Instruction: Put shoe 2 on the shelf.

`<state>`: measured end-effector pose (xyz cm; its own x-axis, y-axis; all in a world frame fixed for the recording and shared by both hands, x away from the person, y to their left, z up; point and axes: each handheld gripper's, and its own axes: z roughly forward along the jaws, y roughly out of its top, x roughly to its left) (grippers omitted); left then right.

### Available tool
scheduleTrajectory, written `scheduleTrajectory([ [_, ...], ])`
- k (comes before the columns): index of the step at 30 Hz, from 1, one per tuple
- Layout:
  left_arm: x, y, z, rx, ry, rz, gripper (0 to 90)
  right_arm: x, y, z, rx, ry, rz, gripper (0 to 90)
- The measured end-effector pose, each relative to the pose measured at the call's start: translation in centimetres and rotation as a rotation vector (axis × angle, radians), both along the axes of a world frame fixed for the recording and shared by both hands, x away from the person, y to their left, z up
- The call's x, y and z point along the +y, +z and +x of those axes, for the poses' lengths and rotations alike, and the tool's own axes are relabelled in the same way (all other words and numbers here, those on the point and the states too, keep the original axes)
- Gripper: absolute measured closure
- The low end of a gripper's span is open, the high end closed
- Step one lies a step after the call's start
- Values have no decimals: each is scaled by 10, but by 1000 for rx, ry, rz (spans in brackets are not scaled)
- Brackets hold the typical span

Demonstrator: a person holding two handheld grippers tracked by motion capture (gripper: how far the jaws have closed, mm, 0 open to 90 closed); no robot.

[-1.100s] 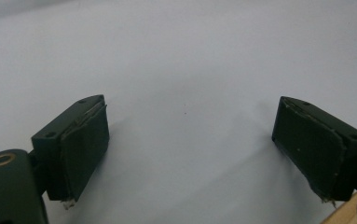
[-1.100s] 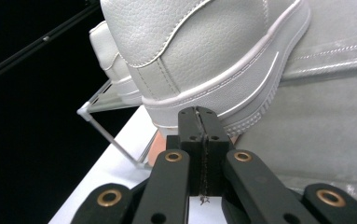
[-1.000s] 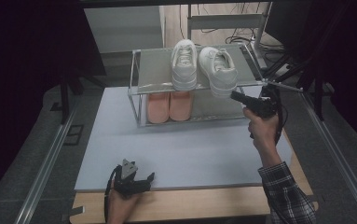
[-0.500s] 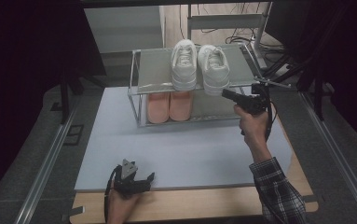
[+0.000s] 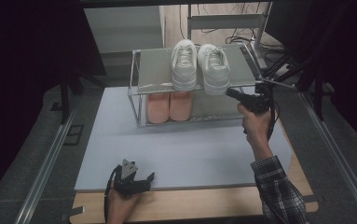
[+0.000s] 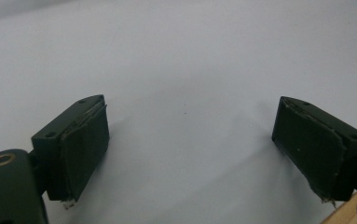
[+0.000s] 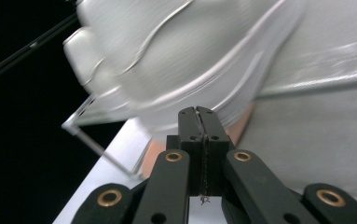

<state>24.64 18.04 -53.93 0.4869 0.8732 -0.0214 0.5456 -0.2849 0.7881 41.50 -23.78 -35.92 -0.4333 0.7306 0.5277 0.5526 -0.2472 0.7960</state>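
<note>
While the left tool (image 5: 134, 179) is lying at the near edge of the desk (image 5: 190, 154), its jaws are standing wide apart over the pale mat (image 6: 181, 70), gripping nothing; farther off, the right tool (image 5: 234, 94) is pointing its jaws, pressed together and empty, at the heel of the right white shoe (image 5: 213, 67), seeming just about to touch the sole (image 7: 204, 98); that shoe is sitting beside the left white shoe (image 5: 184, 63) on the top shelf of the rack (image 5: 153, 74), heels overhanging the front rail; two pink shoes (image 5: 169, 106) are standing on the lower shelf beneath.
</note>
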Motion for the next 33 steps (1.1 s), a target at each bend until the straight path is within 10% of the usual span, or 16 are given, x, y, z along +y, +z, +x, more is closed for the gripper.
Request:
scheduleTrajectory([
  [7, 0, 0, 0, 0, 0, 0, 110, 19, -3, -5, 0, 73, -24, 896],
  [20, 0, 0, 0, 0, 0, 0, 109, 9, 3, -3, -42, -20, -57, 897],
  [33, 0, 0, 0, 0, 0, 0, 109, 8, -7, -3, -3, 59, -20, 896],
])
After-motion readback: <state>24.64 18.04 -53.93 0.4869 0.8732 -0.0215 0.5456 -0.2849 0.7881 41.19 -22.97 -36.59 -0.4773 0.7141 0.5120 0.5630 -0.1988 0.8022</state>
